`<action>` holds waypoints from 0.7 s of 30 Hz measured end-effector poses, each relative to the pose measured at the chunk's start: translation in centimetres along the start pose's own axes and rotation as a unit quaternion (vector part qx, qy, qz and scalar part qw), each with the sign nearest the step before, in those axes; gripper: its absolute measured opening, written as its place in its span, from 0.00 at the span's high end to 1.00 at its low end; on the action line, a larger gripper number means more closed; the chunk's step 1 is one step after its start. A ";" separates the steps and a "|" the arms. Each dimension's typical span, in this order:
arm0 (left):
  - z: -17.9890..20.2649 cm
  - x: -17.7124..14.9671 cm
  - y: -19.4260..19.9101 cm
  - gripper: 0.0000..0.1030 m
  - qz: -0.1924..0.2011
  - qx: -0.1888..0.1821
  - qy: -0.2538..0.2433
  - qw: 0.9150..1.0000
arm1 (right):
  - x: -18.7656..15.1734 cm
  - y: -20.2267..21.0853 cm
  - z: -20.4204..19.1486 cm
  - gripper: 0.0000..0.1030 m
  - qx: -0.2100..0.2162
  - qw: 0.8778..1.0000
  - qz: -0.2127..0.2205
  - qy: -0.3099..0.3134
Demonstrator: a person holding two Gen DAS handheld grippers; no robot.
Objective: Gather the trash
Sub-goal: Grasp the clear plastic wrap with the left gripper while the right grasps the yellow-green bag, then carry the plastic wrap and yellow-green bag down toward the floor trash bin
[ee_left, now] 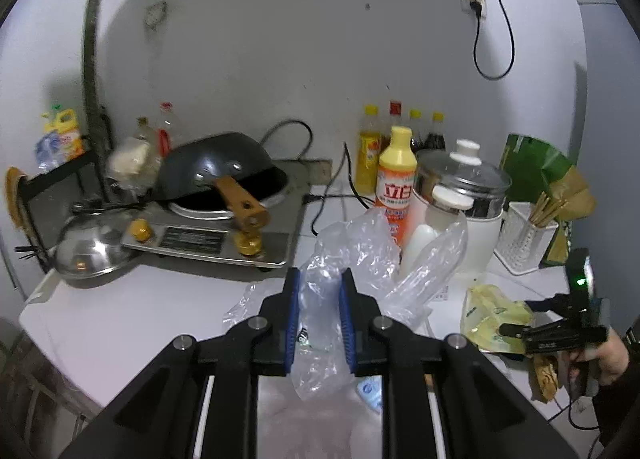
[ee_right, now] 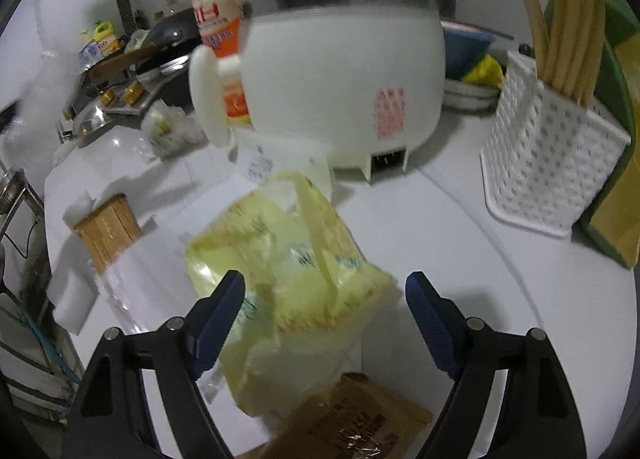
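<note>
My left gripper (ee_left: 319,291) is shut on a crumpled clear plastic bag (ee_left: 360,243), which hangs lifted above the white counter (ee_left: 140,311). A yellow-green plastic bag (ee_right: 288,259) lies on the counter in front of the rice cooker. My right gripper (ee_right: 324,295) stands wide around it, jaws apart; the left finger (ee_right: 224,303) is at the bag's edge and the right one is clear of it. In the left wrist view that gripper (ee_left: 518,317) sits at the yellow bag (ee_left: 488,311), held by a hand. A brown paper packet (ee_right: 352,419) lies below the bag.
A white rice cooker (ee_right: 344,79) and an orange detergent bottle (ee_left: 394,179) stand behind the trash. A white chopstick basket (ee_right: 552,163) is to the right. A stove with a dark wok (ee_left: 224,175) and a steel lid (ee_left: 92,247) fill the left. A wrapped stick bundle (ee_right: 108,227) lies nearby.
</note>
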State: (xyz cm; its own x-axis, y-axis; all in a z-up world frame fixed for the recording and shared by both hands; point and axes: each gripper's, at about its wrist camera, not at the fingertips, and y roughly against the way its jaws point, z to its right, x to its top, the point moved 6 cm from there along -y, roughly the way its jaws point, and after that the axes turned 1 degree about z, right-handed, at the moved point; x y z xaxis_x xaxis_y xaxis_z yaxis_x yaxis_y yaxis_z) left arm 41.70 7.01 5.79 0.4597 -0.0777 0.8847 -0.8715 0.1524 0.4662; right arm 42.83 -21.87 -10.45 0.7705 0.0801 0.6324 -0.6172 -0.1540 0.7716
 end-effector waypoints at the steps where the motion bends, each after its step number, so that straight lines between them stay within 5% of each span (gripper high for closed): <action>1: -0.2 -0.2 0.9 0.83 0.003 0.004 0.002 1.000 | -0.3 -0.3 0.1 0.34 -0.002 1.000 -0.002 0.002; 4: -0.6 -0.9 3.5 0.83 0.012 0.016 0.010 1.000 | -0.6 -0.3 0.3 0.66 -0.007 1.000 0.004 -0.009; 16: 1.0 -5.5 11.3 0.83 0.023 0.033 0.018 0.999 | 1.0 8.9 -1.3 0.74 -0.013 0.990 0.136 0.024; 21: 2.0 -9.3 13.0 0.83 0.009 0.022 0.034 0.999 | -0.8 13.5 -4.4 0.74 0.010 0.984 0.164 0.064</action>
State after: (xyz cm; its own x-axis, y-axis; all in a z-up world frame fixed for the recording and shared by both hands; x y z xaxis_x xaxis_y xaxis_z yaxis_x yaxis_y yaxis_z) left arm 25.72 7.79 3.62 0.4529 -0.0089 0.8915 -0.8858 0.1087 0.4511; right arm 33.19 -19.68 -0.26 0.5034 0.1469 0.8515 -0.8248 -0.2119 0.5242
